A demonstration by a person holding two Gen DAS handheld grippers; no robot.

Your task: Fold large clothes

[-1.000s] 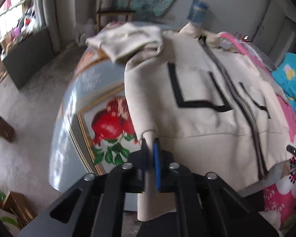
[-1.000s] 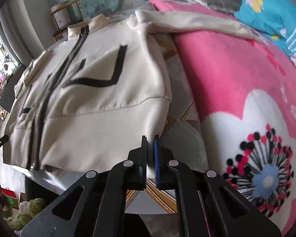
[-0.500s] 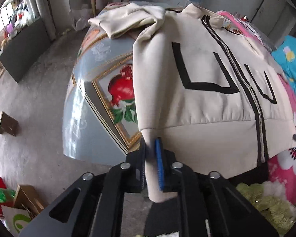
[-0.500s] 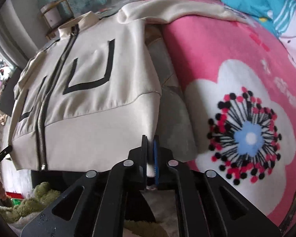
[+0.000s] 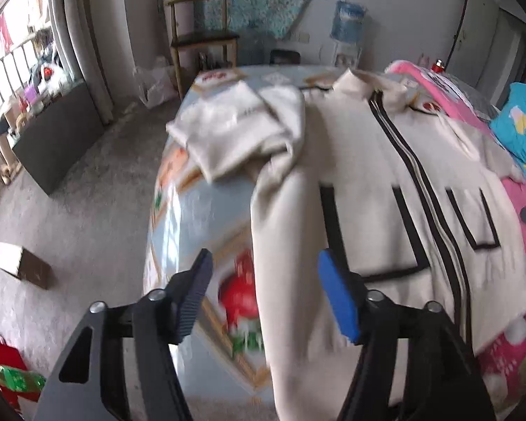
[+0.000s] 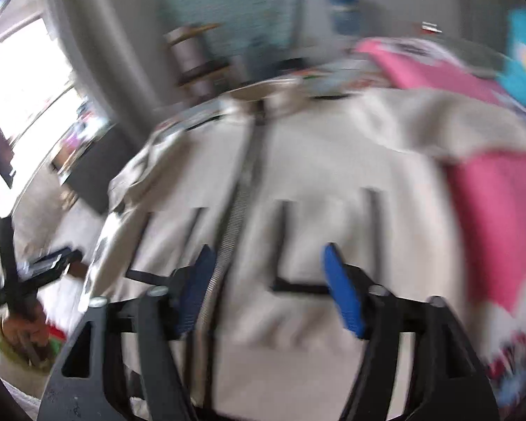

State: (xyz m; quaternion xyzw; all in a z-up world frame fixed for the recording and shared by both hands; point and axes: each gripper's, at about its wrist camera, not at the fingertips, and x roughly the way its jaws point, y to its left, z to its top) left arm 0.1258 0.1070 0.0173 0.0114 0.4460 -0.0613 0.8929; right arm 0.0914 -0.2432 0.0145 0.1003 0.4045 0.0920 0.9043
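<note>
The cream jacket (image 5: 361, 189) is spread face up on the bench (image 5: 193, 217), whose cover is printed with red fruit, and its right-hand side reaches onto a pink flowered blanket (image 5: 508, 298). No fold of the body is seen yet: the front panels lie flat, the zip (image 5: 420, 182) is closed from collar to hem, and the lower hem hangs a little over the near edge. One sleeve (image 5: 235, 133) is bunched in a loose heap near the collar on the left; the other sleeve (image 6: 438, 122) is stretched out toward the blanket. The work is judged to be at its start, with spreading done and both sleeves and the body left to fold.

The left hand-held gripper (image 5: 263, 280) is opening, its jaws set wide with nothing gripped; the jacket's left edge is seen below the gap. The right hand-held gripper (image 6: 266, 273) is likewise opening and empty above the front panels, in a heavily blurred view.

The fabric looks thick and soft, cream with black U-shaped trim on both chest panels and a stand-up collar.
</note>
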